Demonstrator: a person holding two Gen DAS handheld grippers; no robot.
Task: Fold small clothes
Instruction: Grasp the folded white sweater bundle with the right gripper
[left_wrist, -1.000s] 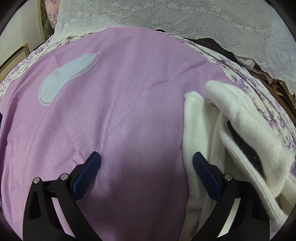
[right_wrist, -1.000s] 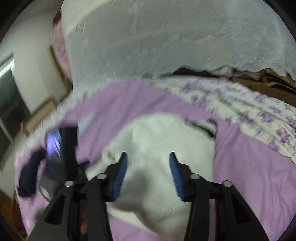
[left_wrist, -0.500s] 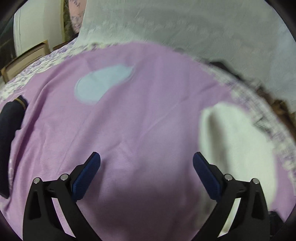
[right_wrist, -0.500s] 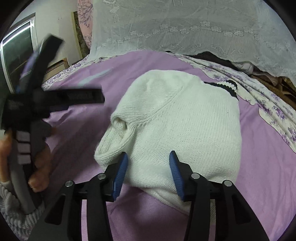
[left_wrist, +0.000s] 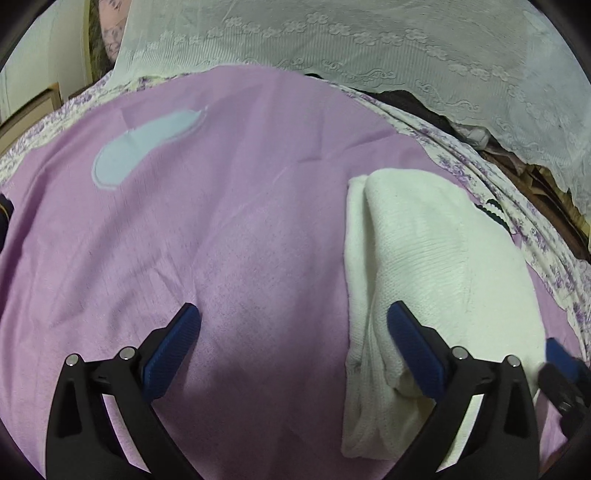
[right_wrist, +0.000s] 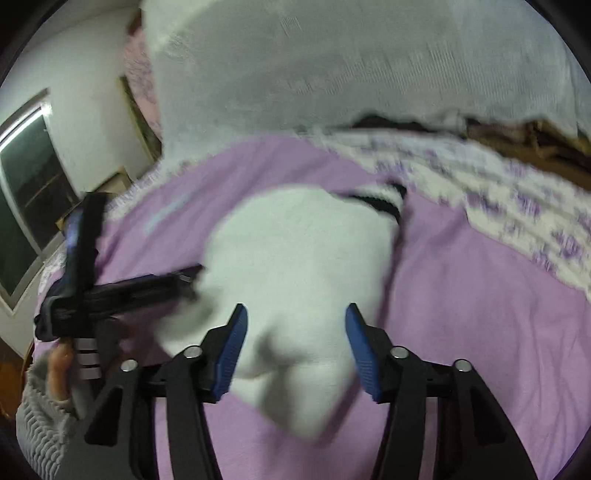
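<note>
A white knitted sweater (left_wrist: 436, 258) lies folded on the purple sheet (left_wrist: 221, 229), with a black-striped hem at its far end. My left gripper (left_wrist: 291, 317) is open wide and empty; its right finger hangs over the sweater's left edge. The right gripper (right_wrist: 295, 317) hovers low over the near end of the sweater (right_wrist: 295, 266). Its jaws are opening, the knit bulges up between them, and the pads do not press on it. That view is blurred. The right gripper's blue fingertip (left_wrist: 561, 362) shows at the right edge of the left wrist view.
A white lace cover (left_wrist: 369, 44) drapes across the back, with a floral sheet (left_wrist: 517, 199) along the right. A pale blue patch (left_wrist: 144, 144) lies far left on the purple sheet, a dark garment (left_wrist: 3, 218) at the left edge. A hand (right_wrist: 59, 362) in a grey sleeve holds the left gripper.
The sweater's raised fold has dropped and it now lies flat. My right gripper's jaws have widened as it moved down toward the sweater. The left gripper stayed open and shifted a little.
</note>
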